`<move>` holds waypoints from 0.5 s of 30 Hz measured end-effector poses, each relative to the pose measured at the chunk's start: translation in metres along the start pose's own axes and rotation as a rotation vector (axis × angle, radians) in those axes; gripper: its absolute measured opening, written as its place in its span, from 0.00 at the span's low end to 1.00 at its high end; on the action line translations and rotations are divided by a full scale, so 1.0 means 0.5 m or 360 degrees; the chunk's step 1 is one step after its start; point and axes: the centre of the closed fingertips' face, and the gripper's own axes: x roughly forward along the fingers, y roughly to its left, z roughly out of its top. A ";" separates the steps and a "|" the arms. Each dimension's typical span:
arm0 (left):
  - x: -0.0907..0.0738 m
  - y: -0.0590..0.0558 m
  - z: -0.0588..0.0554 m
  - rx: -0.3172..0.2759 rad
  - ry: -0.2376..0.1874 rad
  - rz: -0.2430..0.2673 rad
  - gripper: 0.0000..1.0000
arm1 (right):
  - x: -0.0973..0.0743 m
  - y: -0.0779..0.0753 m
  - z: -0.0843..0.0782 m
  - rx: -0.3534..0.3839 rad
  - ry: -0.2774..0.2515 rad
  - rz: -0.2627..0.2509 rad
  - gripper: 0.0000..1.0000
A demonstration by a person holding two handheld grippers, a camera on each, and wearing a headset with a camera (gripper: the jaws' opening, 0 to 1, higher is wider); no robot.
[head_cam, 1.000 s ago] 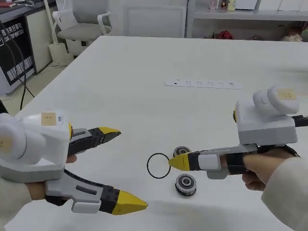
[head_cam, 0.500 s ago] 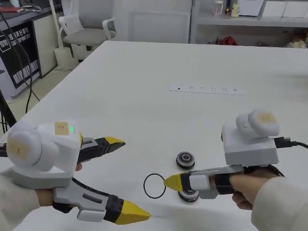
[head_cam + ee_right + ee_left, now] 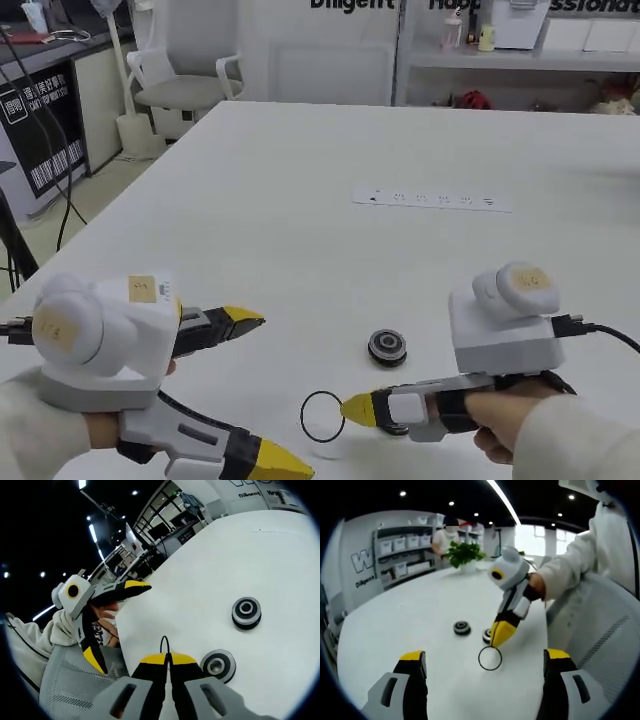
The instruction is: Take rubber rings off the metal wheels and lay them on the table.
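The white table [image 3: 300, 200] runs back toward shelving, with a power strip [image 3: 432, 199] lying flat well beyond the work; the far wheel [image 3: 386, 346], a small metal wheel with a dark band round it, is the marker for everything else.

- **Left gripper:** Well left of the far wheel, the left gripper [image 3: 265, 390] hangs with its yellow-tipped jaws spread wide and nothing between them; its own view looks straight out between them at the work.
- **Rubber ring:** Left of the far wheel and nearer the person is the rubber ring [image 3: 303, 417], a thin black loop; whether it touches the table I cannot tell.
- **Right gripper:** The right gripper [image 3: 352, 407] has its jaws closed tight on the ring's right edge; its own view shows the loop edge-on, rising from the closed tips.
- **Near wheel:** The near wheel [image 3: 217, 664] sits just on the person's side of the far wheel; in the head view the right gripper's body lies over it.

A second ago the ring was level with the gap between the two wheels, and the near wheel lay open to view; now the ring has been drawn toward the person, away from the far wheel. I judge this ring to be free of its wheel and on its way to bare table; opening the jaws would lay it down. The far wheel's dark band suggests its own ring is not yet off.
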 end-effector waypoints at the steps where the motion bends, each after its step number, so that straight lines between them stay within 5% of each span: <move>1: 0.000 0.000 -0.001 -0.0001 0.0001 -0.0001 0.99 | 0.002 -0.002 -0.006 -0.0009 0.0012 -0.0006 0.00; 15: 0.000 -0.003 -0.009 -0.0005 0.0027 -0.0010 0.98 | 0.014 -0.015 -0.021 -0.0065 0.0006 -0.0051 0.00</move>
